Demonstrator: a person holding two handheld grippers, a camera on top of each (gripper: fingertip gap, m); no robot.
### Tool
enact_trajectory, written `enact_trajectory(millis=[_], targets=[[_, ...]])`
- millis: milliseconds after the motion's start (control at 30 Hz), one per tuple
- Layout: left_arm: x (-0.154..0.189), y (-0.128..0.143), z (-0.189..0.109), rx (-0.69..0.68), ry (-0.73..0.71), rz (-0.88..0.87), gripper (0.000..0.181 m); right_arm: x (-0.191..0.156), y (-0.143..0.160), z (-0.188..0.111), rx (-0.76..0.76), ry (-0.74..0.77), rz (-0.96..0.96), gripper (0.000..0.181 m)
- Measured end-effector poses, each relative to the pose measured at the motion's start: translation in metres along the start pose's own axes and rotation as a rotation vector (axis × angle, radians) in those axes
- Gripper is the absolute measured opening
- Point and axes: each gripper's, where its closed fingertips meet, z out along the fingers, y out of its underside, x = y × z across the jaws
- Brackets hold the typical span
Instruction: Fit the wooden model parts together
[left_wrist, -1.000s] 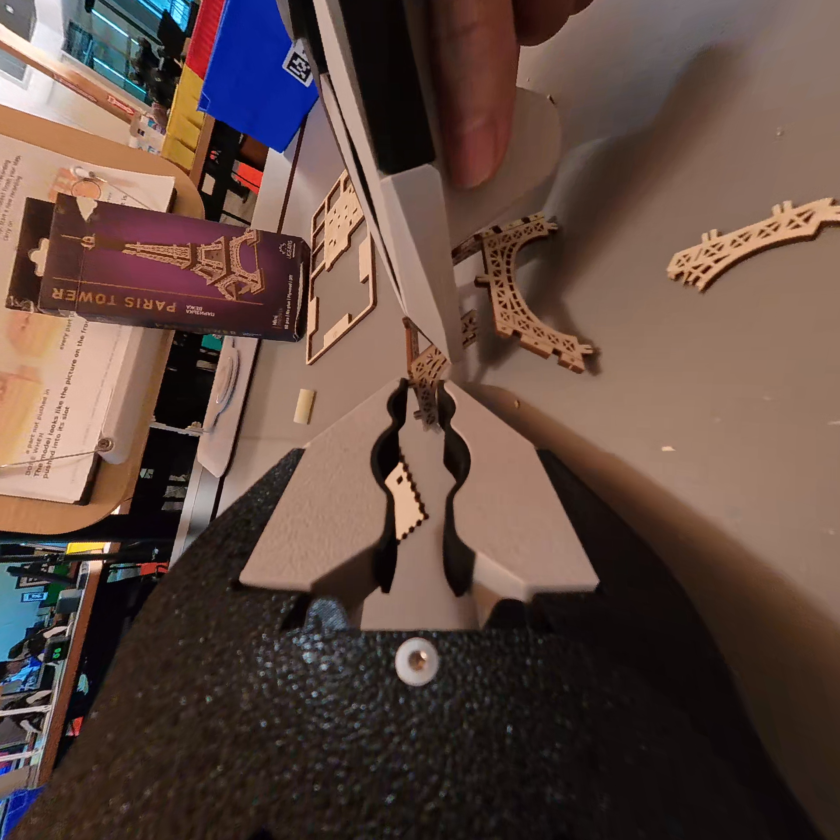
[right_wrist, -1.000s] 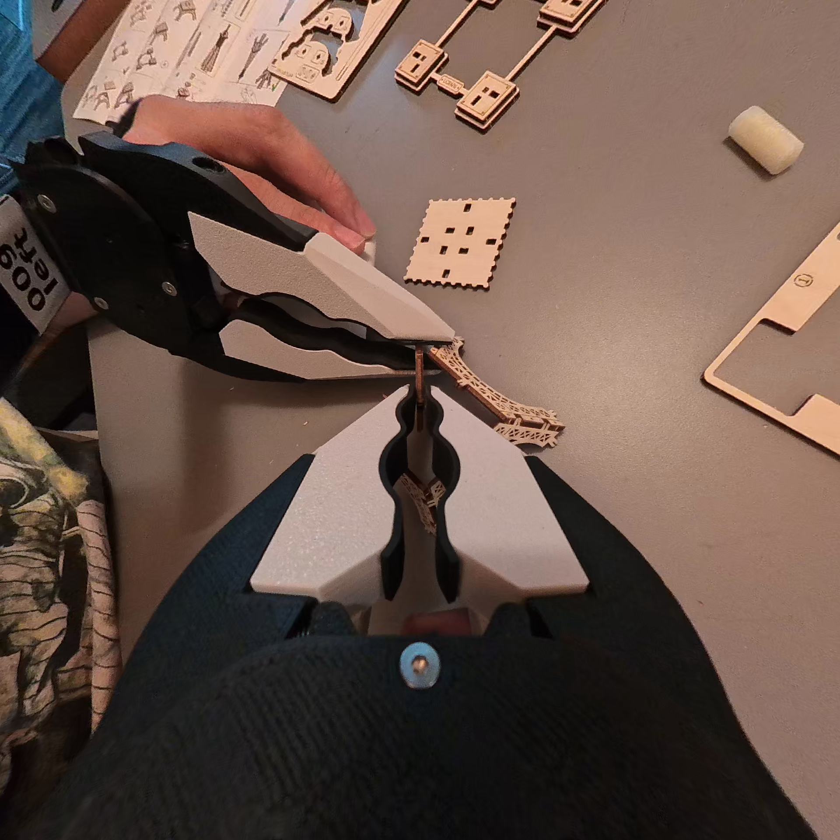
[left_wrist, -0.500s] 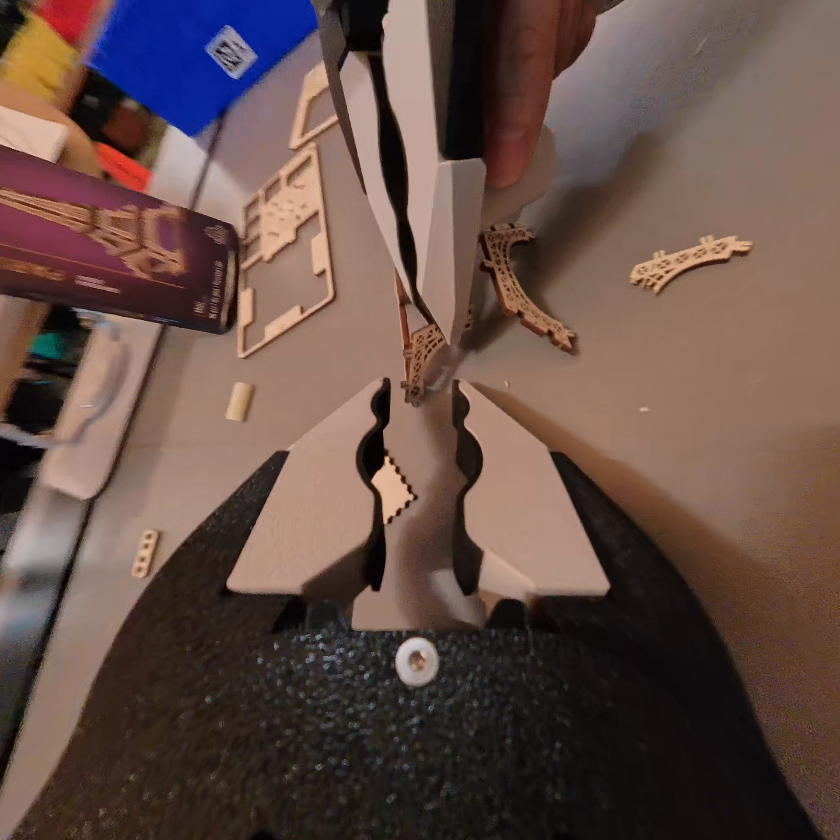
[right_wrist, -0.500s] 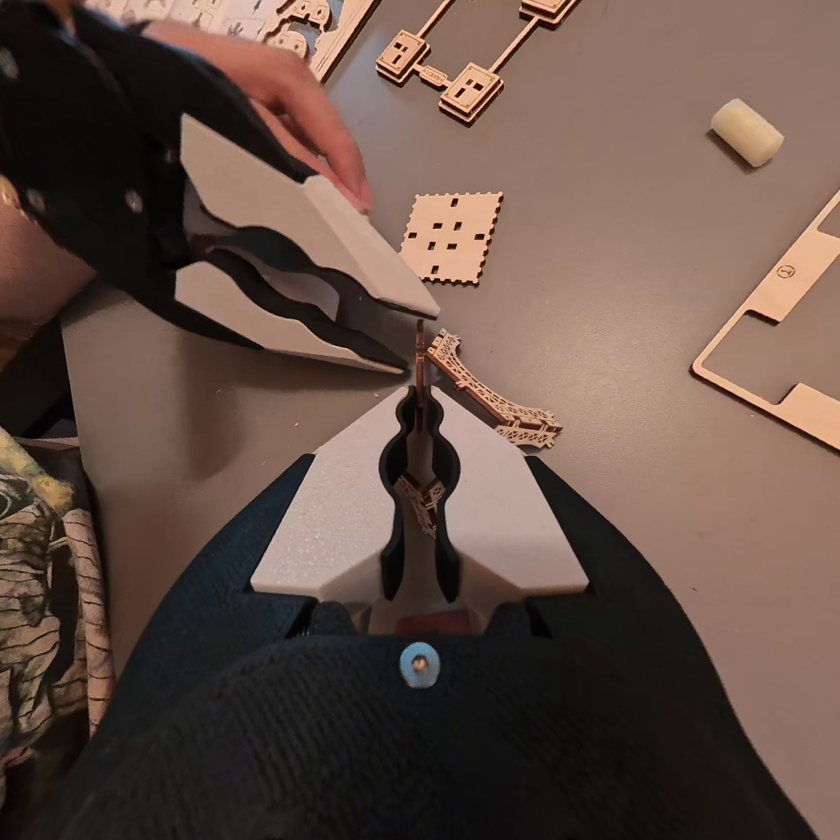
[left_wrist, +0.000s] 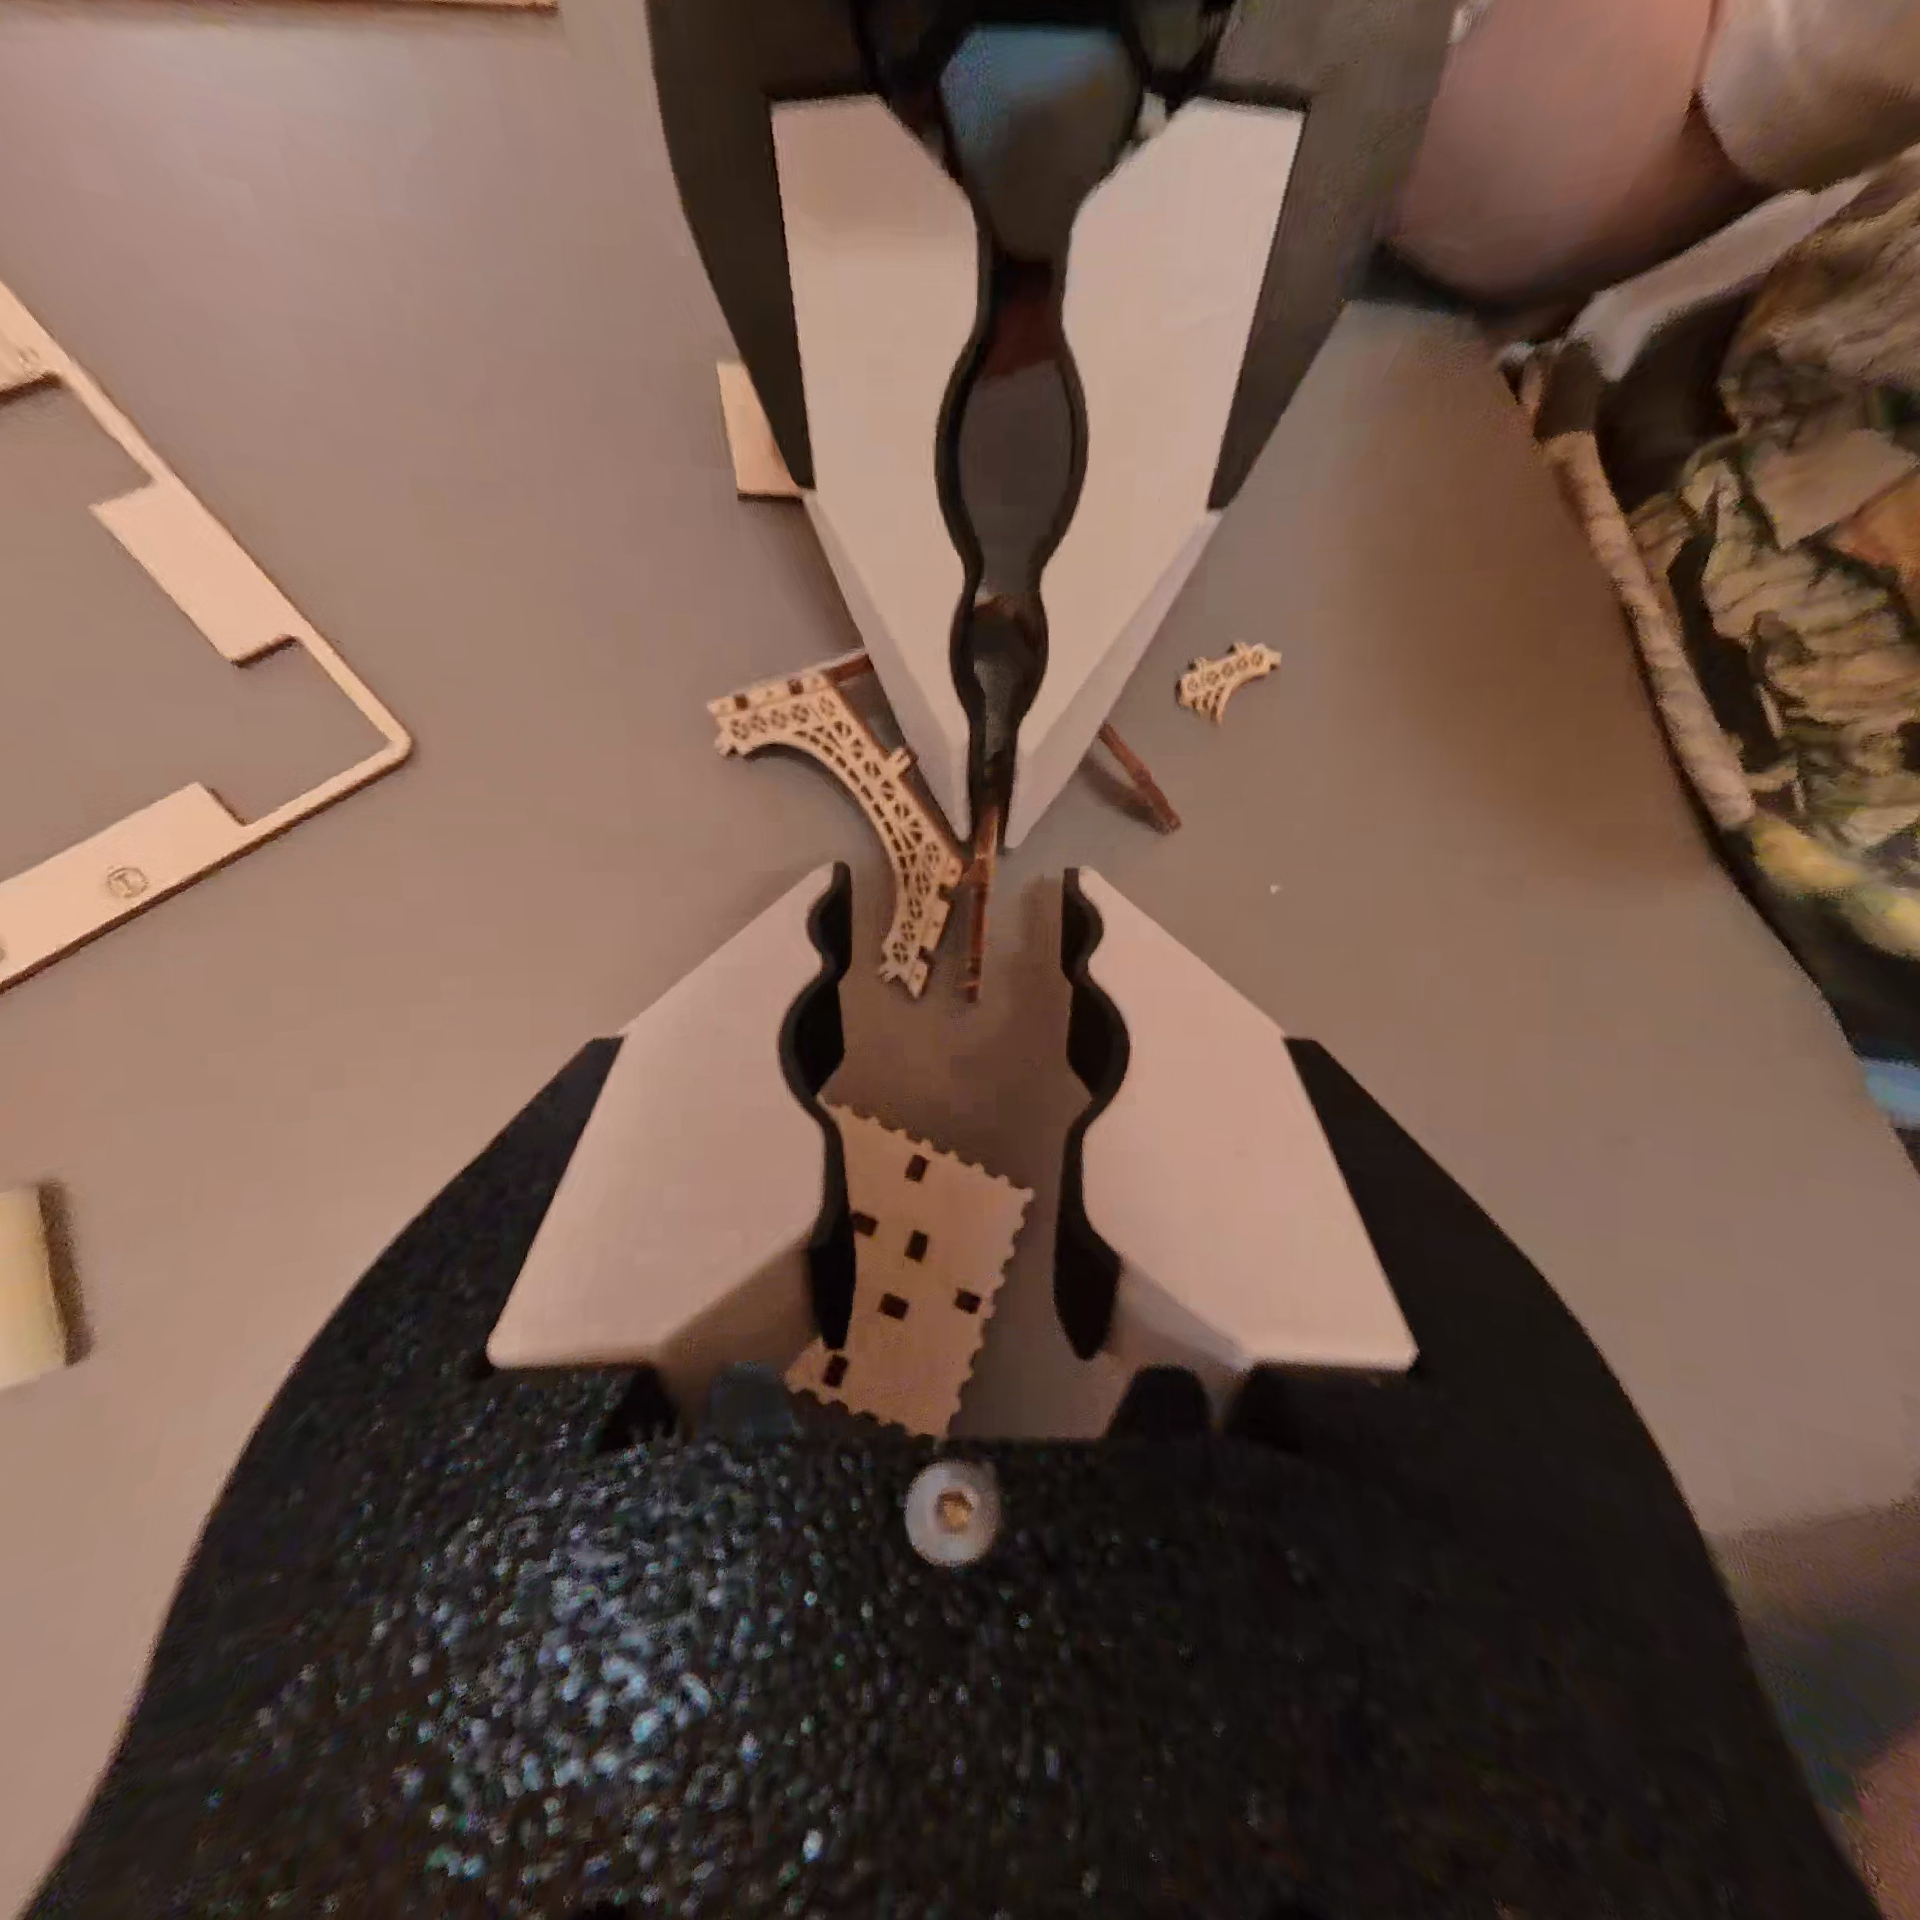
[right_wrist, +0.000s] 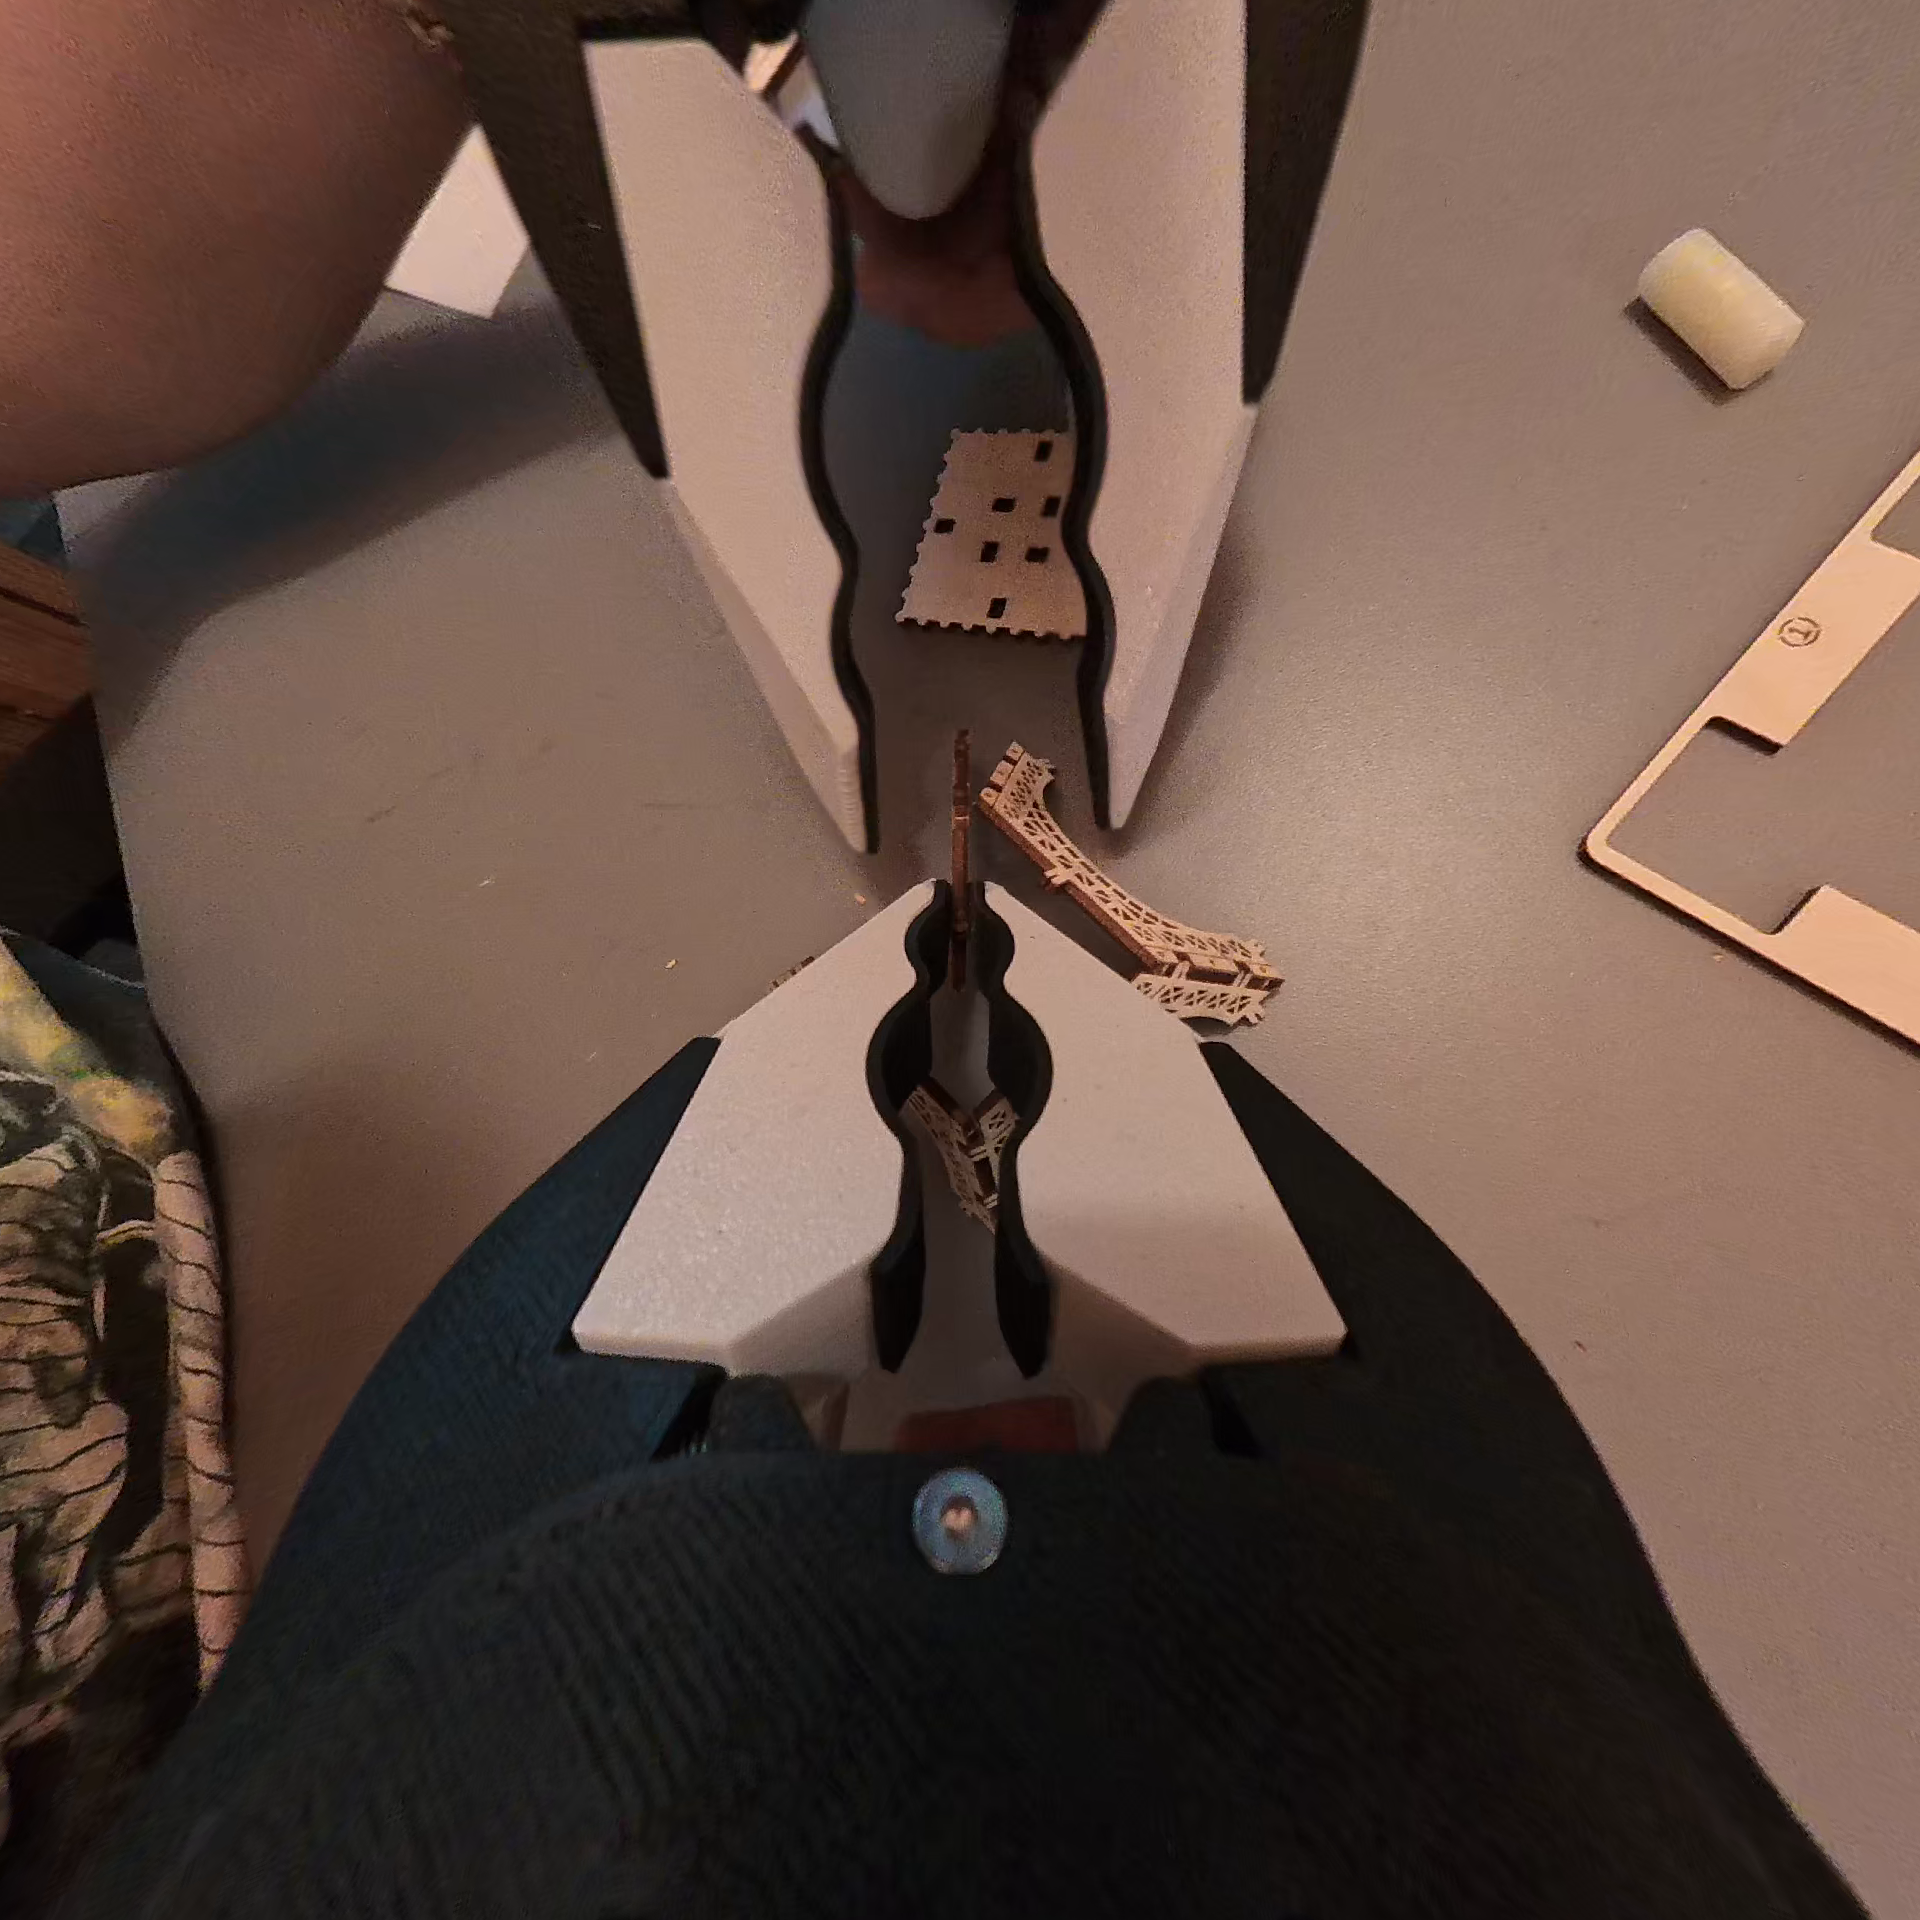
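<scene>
My right gripper (right_wrist: 956, 899) is shut on a thin wooden lattice part (right_wrist: 961, 821), held edge-on just above the grey table. A second lattice leg (right_wrist: 1122, 904) splays out to the right from its far end; I cannot tell whether the two are joined. My left gripper (left_wrist: 954, 883) is open and empty, and faces the right gripper (left_wrist: 987, 821) tip to tip, the held part (left_wrist: 977, 914) reaching between its fingertips. A square slotted wooden plate (left_wrist: 914, 1268) lies flat on the table under the left gripper's fingers; it also shows in the right wrist view (right_wrist: 997, 540).
A punched-out wooden frame sheet (right_wrist: 1766, 790) lies to the right, also seen in the left wrist view (left_wrist: 208, 582). A pale foam cylinder (right_wrist: 1720, 307) sits far right. A small lattice piece (left_wrist: 1229, 681) lies loose. A person's arm (right_wrist: 187, 208) and patterned clothing (left_wrist: 1766, 623) border the table edge. The tips of both grippers are at nearly the same place. About 7 cm separates my left fingertips from the square slotted wooden plate (left_wrist: 914, 1268). Look for it in the right wrist view (right_wrist: 991, 532) too.
My left gripper has opened, let go of the lattice part and swung round to face the right gripper head-on. The right gripper has kept its hold and barely moved.
</scene>
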Motion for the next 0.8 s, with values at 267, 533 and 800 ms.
enact_trajectory(millis=[267,533,800], targets=[[0.002,0.002,0.003,0.005,0.089,-0.033,0.015,-0.001,0.002,-0.001,-0.009,-0.010,-0.016,0.000],[0.011,0.005,0.009,0.005,-0.234,-0.021,0.012,-0.009,0.009,-0.003,-0.077,-0.021,-0.139,0.002],[0.021,0.020,0.000,0.144,-0.608,-0.279,0.011,-0.019,0.003,0.011,-0.218,-0.062,-0.398,0.002]])
